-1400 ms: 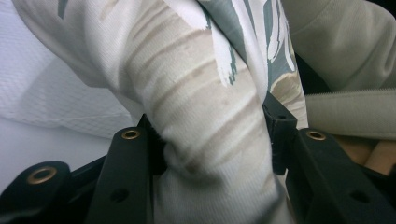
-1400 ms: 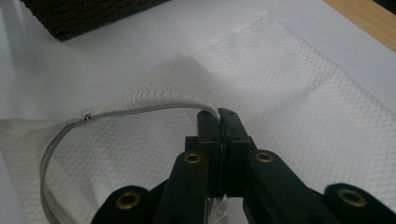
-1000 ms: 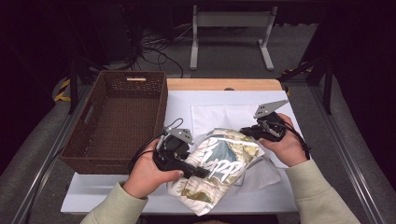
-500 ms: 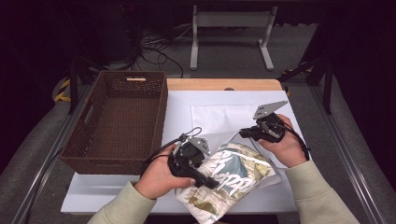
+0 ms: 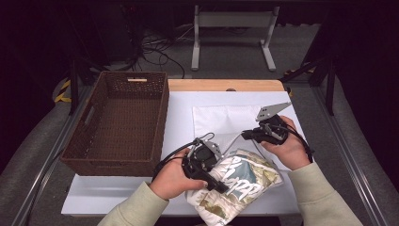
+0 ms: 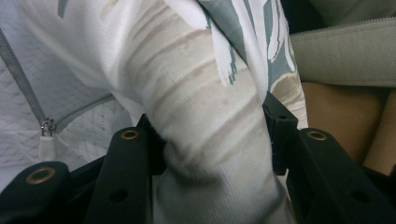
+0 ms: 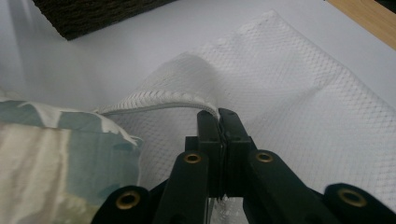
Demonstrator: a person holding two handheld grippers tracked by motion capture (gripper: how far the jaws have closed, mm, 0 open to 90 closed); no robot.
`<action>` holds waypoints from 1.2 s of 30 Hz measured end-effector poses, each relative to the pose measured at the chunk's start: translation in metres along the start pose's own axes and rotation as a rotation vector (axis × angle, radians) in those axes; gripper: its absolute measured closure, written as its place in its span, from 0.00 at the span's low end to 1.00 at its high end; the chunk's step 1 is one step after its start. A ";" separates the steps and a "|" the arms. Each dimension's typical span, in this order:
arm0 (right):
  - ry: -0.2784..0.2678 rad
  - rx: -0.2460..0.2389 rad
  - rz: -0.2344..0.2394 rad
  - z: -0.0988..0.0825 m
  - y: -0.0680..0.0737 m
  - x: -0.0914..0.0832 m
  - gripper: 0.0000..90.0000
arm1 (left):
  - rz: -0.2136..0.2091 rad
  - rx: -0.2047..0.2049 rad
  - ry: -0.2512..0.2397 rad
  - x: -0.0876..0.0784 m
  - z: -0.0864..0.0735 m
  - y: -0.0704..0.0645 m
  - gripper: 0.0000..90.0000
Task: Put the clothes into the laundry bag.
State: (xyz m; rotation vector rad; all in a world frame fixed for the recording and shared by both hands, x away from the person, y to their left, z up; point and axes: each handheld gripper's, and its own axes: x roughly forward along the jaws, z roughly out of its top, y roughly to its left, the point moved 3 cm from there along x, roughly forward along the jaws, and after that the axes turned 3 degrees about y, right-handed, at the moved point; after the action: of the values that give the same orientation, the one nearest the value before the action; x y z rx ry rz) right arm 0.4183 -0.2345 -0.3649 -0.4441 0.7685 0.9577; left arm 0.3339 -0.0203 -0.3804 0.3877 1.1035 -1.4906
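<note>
The left tongs squeeze a bunched part of the printed cloth, which bulges between their two black jaws. The cloth lies on the white surface, to the right of the brown basket and near the front edge. The right tongs are pressed together on the raised edge of the white mesh bag. That bag lies just behind the cloth, also right of the basket.

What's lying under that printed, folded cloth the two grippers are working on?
Under the printed cloth lies a white mesh zip bag on the table's white cover. How far the bag reaches beneath is hidden.
</note>
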 end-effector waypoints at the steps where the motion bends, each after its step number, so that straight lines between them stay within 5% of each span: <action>1: 0.001 -0.003 0.002 0.000 0.001 0.000 0.99 | 0.003 -0.011 0.004 0.001 0.000 0.002 0.63; 6: -0.003 -0.016 0.004 0.001 0.004 -0.002 0.99 | 0.002 -0.067 0.037 0.007 -0.002 0.010 0.63; 15: -0.011 -0.026 0.007 0.002 0.012 -0.004 0.99 | -0.033 -0.078 0.027 0.015 0.005 0.014 0.62; 19: -0.017 -0.029 0.007 0.001 0.014 -0.005 0.99 | 0.013 -0.082 0.036 0.017 0.004 0.016 0.62; 24: -0.027 -0.034 0.003 -0.002 0.017 -0.011 0.99 | 0.074 -0.149 0.048 0.013 -0.006 0.019 0.62; 29: -0.042 -0.045 0.003 -0.002 0.024 -0.016 0.99 | 0.111 -0.206 0.018 0.007 -0.013 0.023 0.62; 36: -0.046 -0.072 0.011 0.002 0.032 -0.016 0.99 | 0.100 -0.290 -0.072 -0.003 -0.021 0.029 0.62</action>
State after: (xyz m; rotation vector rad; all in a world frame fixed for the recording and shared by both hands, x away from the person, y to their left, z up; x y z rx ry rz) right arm 0.3864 -0.2260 -0.3521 -0.4792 0.6967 1.0054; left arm 0.3538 0.0024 -0.4006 0.1832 1.2045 -1.2259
